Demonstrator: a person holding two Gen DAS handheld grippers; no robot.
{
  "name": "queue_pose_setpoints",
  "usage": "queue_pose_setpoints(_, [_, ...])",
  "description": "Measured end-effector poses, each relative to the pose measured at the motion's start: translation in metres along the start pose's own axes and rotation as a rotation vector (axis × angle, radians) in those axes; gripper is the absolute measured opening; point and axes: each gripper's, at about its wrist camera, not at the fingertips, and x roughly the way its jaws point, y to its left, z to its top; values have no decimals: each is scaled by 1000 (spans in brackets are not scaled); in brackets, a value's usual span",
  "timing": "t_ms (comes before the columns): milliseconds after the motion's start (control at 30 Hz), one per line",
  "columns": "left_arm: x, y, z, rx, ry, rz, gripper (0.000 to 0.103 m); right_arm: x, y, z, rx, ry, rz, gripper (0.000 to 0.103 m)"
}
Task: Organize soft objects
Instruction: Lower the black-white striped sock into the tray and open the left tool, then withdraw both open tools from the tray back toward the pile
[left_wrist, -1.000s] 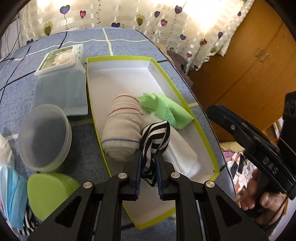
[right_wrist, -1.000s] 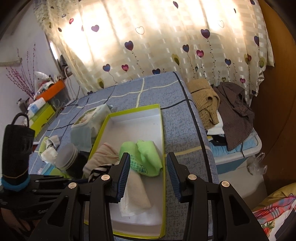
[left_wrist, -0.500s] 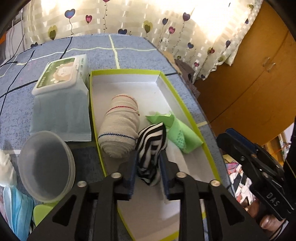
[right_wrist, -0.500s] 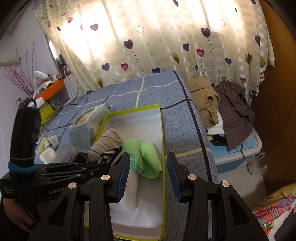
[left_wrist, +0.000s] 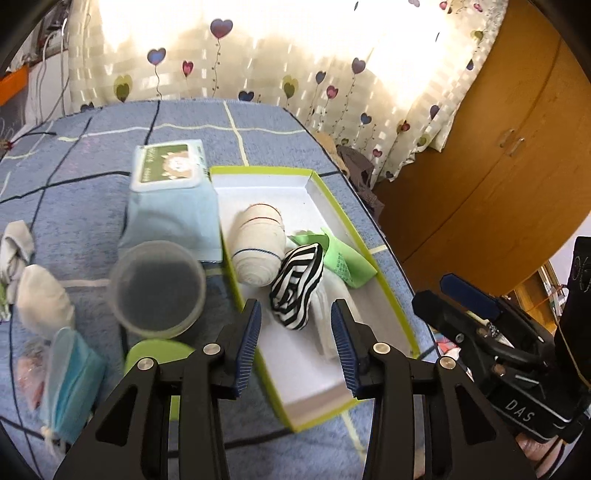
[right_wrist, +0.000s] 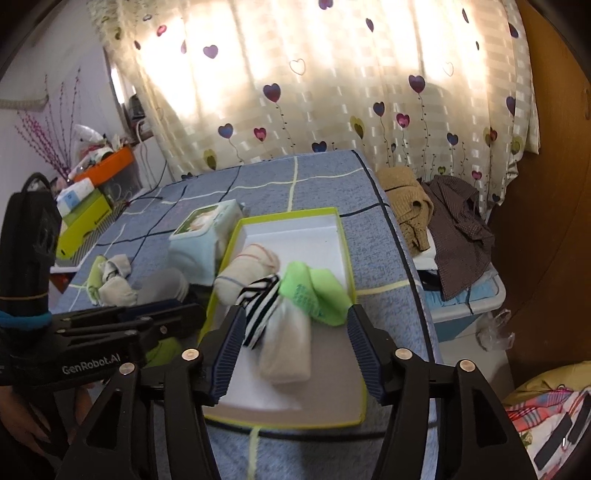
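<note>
Loose socks (left_wrist: 35, 295): at 9 o'clock on the blue bedspread (left_wrist: 184, 114), outside the box, apparently not yet sorted.
Wet-wipe pack (left_wrist: 170, 173): at 11 o'clock, against the box's left wall.
Clear round container (left_wrist: 157, 288): at 10 o'clock of the left gripper, open side up.
Green-edged box (left_wrist: 397, 295): centre; seemingly the collecting place for rolled socks.
Cream sock roll (left_wrist: 258, 247): inside, by the left wall.
Striped sock roll (left_wrist: 295, 288): inside, touching the cream roll, lying free.
Green sock (left_wrist: 343, 262): inside, at 2 o'clock of the striped roll.
Left gripper (left_wrist: 295, 339): jaws widening, nothing between them; striped roll just ahead.
Right gripper (right_wrist: 295, 350): jaws spreading, empty, above the box's near end.
</note>
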Motion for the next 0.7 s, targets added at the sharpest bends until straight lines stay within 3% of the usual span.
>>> queue_pose_setpoints(700, [-37, 10, -15, 22, -44, 31, 41, -16, 44, -10, -81, 26, -12, 61])
